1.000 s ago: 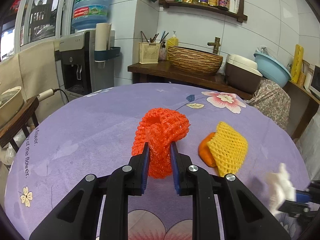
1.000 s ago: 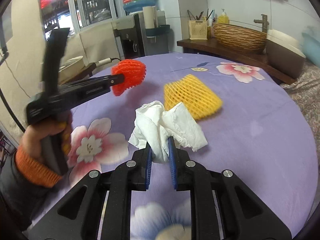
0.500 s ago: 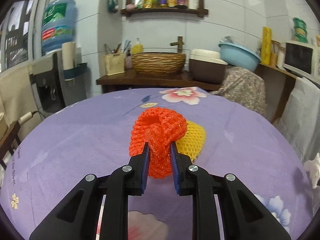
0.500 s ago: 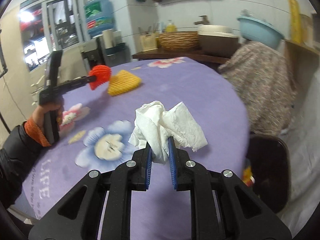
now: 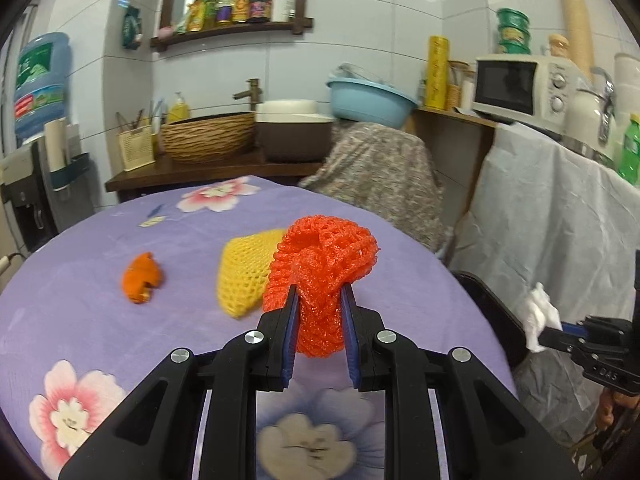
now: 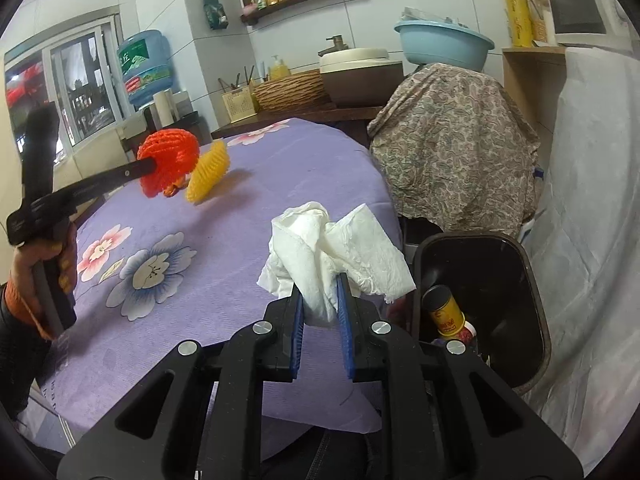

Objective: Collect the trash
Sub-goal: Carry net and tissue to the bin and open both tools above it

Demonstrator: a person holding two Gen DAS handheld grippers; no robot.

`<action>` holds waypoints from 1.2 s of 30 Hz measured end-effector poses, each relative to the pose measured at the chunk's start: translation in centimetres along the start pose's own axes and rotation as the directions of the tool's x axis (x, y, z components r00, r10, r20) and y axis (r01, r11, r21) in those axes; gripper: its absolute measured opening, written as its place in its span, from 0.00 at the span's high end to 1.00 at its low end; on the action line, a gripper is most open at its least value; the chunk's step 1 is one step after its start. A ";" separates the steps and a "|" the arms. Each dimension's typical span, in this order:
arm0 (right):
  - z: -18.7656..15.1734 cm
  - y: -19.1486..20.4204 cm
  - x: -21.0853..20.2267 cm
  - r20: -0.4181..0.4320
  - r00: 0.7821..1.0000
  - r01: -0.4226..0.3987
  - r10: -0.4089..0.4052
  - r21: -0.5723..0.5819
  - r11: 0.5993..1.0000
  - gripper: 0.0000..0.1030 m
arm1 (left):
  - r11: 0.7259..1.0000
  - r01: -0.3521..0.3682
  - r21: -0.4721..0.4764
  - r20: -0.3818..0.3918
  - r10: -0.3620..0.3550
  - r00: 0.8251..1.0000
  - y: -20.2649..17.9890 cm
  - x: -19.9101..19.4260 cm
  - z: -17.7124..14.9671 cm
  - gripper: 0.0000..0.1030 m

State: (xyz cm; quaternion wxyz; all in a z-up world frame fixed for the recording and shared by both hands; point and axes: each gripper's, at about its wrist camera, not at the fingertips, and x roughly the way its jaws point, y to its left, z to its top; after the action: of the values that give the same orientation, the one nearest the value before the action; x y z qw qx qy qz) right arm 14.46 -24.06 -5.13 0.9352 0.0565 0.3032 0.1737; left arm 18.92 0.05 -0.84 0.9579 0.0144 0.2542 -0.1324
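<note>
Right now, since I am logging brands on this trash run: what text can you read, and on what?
"DAS", partly visible: on the body of the right gripper.
Water jug label: characters too blurred to read.
Shelf bottles and the can in the bin: labels too small to read.

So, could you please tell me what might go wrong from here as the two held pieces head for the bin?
1. The white tissue in the right tool hangs beside the black bin, not plainly over its opening; released now, it might land on the rim or floor.
2. The red foam net in the left tool is still above the table, far from the bin.
3. The yellow foam net and orange peel could be forgotten.
</note>
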 end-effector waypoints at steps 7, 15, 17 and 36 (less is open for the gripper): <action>-0.7 -2.2 -0.8 0.004 0.999 0.033 -0.033 0.027 0.999 0.84 | 0.997 0.073 -0.037 -0.049 -0.075 0.996 -3.2 1.1 0.0 0.80; -1.0 -5.3 -0.4 0.000 0.992 0.124 -0.124 0.043 0.991 0.84 | 0.991 0.136 -0.001 -0.077 -0.136 0.988 -7.8 2.3 0.0 0.80; -1.1 -6.4 -0.1 -0.006 0.989 0.145 -0.145 0.051 0.988 0.84 | 0.989 0.148 0.023 -0.077 -0.146 0.986 -9.1 2.9 0.3 0.80; -5.7 -18.0 9.1 -0.235 0.939 0.306 -0.252 0.229 0.924 0.77 | 0.950 0.299 0.092 -0.236 -0.271 0.933 -19.9 9.1 -0.9 0.80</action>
State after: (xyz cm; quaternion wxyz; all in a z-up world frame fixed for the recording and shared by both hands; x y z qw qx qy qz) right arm 23.20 -37.59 -18.49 0.8991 0.1176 0.4215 0.0014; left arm 20.88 -21.32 -5.34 0.8915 0.0526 0.3493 -0.2835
